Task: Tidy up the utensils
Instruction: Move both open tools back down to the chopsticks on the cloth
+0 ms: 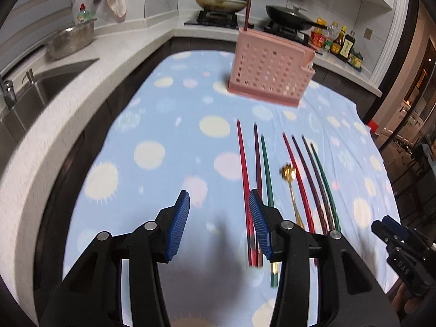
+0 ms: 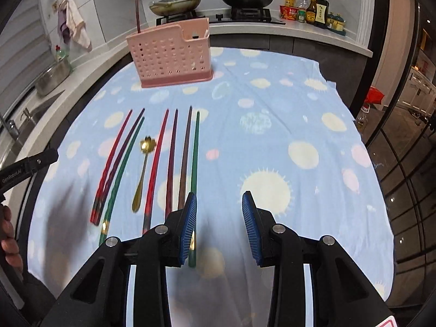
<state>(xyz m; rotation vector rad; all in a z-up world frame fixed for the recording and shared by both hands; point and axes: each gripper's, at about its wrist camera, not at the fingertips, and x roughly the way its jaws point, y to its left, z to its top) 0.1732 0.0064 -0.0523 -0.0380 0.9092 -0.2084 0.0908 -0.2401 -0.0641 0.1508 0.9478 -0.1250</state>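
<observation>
Left gripper (image 1: 219, 201) jaws apart, nothing between them; right gripper (image 2: 219, 201) likewise, both over the spotted cloth (image 2: 272, 125). Seven chopsticks (image 2: 170, 160) and a gold spoon (image 2: 143, 169) lay flat. Further off, pink holder (image 2: 171, 54) held one upright chopstick (image 2: 137, 16). Only the left view showed the sink (image 1: 51, 81); only the right, a hand (image 2: 8, 234).

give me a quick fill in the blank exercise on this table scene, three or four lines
1. The perforated utensil holder on the spotted cloth is ____ in colour.
2. The number of chopsticks standing in the holder is ____.
3. Among the loose chopsticks on the cloth lies a gold ____.
4. Between the pads of the left gripper and of the right gripper there is ____.

Missing words: pink; one; spoon; nothing
</observation>
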